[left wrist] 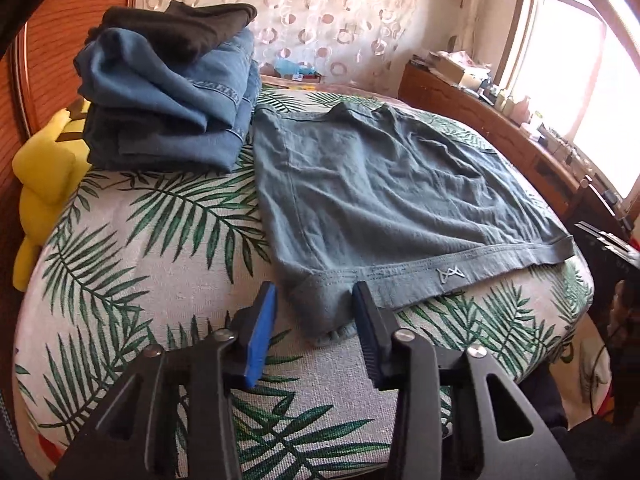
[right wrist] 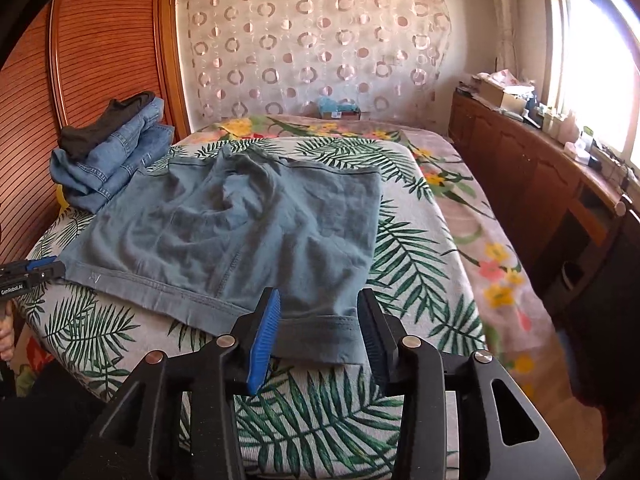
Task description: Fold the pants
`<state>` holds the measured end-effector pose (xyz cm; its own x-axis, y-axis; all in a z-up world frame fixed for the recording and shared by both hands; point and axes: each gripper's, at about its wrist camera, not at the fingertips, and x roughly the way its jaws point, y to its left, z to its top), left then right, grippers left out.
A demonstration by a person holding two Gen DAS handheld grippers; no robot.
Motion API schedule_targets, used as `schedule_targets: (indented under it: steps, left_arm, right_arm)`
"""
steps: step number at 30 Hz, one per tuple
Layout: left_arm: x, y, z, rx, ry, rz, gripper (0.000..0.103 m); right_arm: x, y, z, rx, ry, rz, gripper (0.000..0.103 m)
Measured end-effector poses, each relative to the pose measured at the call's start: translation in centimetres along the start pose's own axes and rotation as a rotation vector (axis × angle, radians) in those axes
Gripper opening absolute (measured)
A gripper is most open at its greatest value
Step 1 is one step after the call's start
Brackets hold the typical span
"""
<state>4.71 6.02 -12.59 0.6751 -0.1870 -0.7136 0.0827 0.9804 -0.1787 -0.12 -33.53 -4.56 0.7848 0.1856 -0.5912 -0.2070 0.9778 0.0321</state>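
Left wrist view shows us the grey-green pants [left wrist: 384, 196] spread flat on the palm-leaf bedspread [left wrist: 160, 248], already doubled over so that a broad, wrinkled panel lies with its stitched hem band running along the near edge. A small pale crossed-stitch mark sits on that band, and a lengthwise seam runs up the cloth near its left side. Our left gripper [left wrist: 316, 312] stands with its jaws spread wide on either side of the near left corner of the pants, where the fabric bunches into a soft lump; the pads do not press the cloth. Right wrist view gives us the same pants [right wrist: 240, 232] from the other end, their far edge rumpled into a low ridge. Our right gripper [right wrist: 318, 320] is likewise wide open, its blue pads straddling the near right corner of the hem without pinching it. Behind the pants, touching their far left edge, rests a stack of folded jeans [left wrist: 168, 96] with a dark garment [left wrist: 180, 28] on top.
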Motion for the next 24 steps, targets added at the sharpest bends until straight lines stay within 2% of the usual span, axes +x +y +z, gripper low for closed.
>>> schedule_targets:
  steps: [6,9,12,17,24]
  left_arm:
    - [-0.3,-0.5,-0.1,0.032,-0.024,0.013,0.015]
    - [-1.0,0.0,0.1,0.010,-0.048,0.020,0.012]
    - [-1.5,0.5,0.3,-0.011,-0.064,0.018,0.012]
    - [-0.9,0.2,0.0,0.003,-0.032,0.026,0.012]
    - [-1.2,-1.0,1.3,0.037,-0.052,0.013,0.012]
  right_arm:
    - [1.3,-0.6,0.1,0.013,0.019,-0.007,0.043]
    - [1.5,-0.8,0.1,0.016,0.016,-0.013,0.043]
    - [1.5,-0.7,0.1,0.018,0.014,-0.014,0.043]
    - [1.8,-0.2,-0.1,0.022,0.021,-0.006,0.043]
    - [2.4,-0.3,-0.1,0.024,0.032,0.001,0.044]
